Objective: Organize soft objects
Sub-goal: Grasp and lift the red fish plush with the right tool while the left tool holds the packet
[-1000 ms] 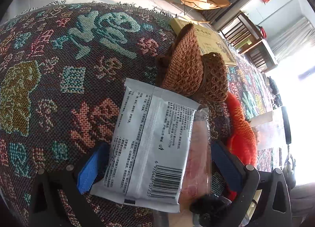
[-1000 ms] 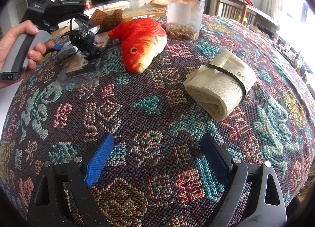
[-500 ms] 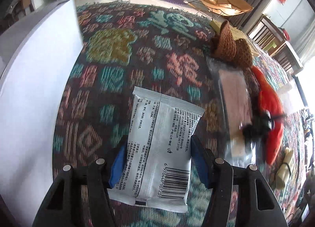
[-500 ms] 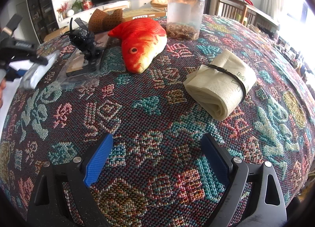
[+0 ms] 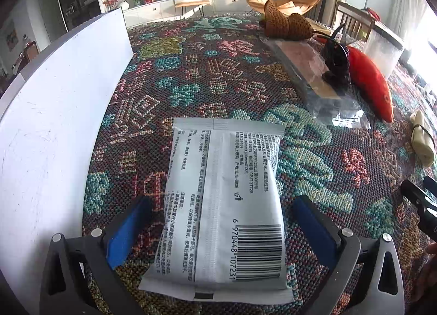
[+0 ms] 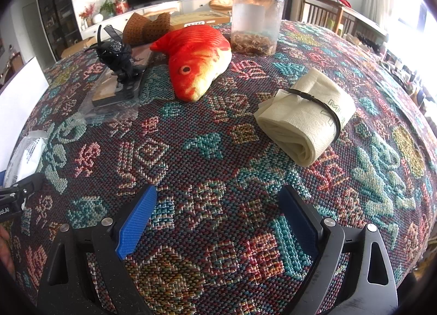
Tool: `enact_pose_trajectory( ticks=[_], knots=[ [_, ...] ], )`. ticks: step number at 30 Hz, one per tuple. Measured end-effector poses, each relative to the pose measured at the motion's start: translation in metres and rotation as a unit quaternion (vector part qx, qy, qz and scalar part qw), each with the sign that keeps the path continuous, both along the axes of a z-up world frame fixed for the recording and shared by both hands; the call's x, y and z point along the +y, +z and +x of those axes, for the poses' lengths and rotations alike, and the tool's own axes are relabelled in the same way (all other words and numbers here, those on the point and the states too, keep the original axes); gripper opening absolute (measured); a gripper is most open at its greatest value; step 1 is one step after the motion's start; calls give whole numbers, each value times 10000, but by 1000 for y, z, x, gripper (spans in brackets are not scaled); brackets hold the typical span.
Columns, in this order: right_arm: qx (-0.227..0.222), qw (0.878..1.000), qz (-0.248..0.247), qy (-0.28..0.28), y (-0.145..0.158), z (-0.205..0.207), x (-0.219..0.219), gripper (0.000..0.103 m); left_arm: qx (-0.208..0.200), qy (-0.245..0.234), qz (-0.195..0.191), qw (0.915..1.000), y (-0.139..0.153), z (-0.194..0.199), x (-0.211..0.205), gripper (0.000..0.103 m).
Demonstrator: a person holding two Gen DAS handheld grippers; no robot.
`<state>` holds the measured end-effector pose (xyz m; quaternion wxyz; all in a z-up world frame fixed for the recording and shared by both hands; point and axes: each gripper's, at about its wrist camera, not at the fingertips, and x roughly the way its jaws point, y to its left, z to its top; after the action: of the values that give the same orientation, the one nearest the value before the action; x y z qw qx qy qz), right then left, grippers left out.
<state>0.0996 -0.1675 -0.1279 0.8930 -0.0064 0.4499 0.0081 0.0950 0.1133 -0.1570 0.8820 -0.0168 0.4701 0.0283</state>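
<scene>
Across the patterned woven tablecloth (image 5: 218,74) we find the white sealed plastic wipes pack (image 5: 224,205) lying flat beside the white board (image 5: 54,123) at the table's left edge. Our left gripper (image 5: 221,222) has just been opening: its jaws stand spread, the pack between them but clear of both blue pads (image 5: 125,230). We judge the pack light, soft and slippery-skinned, best pinched across its 2 long sides. Our right gripper (image 6: 218,216) is spread and empty, well apart from the red plush fish (image 6: 199,61) and rolled cream cloth (image 6: 306,118).
</scene>
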Motion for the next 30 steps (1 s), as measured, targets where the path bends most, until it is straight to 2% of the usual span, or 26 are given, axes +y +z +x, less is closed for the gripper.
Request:
enact_pose_trajectory(
  ticks=[3,12,14,16,18,20,23,26,30],
  knots=[
    [0,10000,1,-1,0,0,1,93,-123,69,19,9999,-1,0,0,103],
    [3,10000,9,11,0,0,0,93,-156,95,27,9998,-1,-2,-1,103],
    [-31,9998,196,53,4,-3,-2,93,-155,94,26,9998,-1,-2,-1,103],
    [-384,9969,655,217,21,-8,-6,91,-156,94,26,9998,-1,-2,-1,103],
    [-818,9942,643,271,45,-1,-7,91,-156,94,26,9998,-1,-2,-1,103],
    [-955,9931,589,346,66,26,-7,92,-156,96,28,9998,-1,-3,-1,103],
    [-582,9969,434,314,75,91,-11,92,-156,92,25,9998,-1,-3,-1,103],
    [-46,9986,349,392,63,143,-8,91,-157,92,25,9998,-1,-3,-1,103],
    [408,9969,144,664,39,176,10,87,-157,93,25,9998,-1,-2,-1,103]
  ],
)
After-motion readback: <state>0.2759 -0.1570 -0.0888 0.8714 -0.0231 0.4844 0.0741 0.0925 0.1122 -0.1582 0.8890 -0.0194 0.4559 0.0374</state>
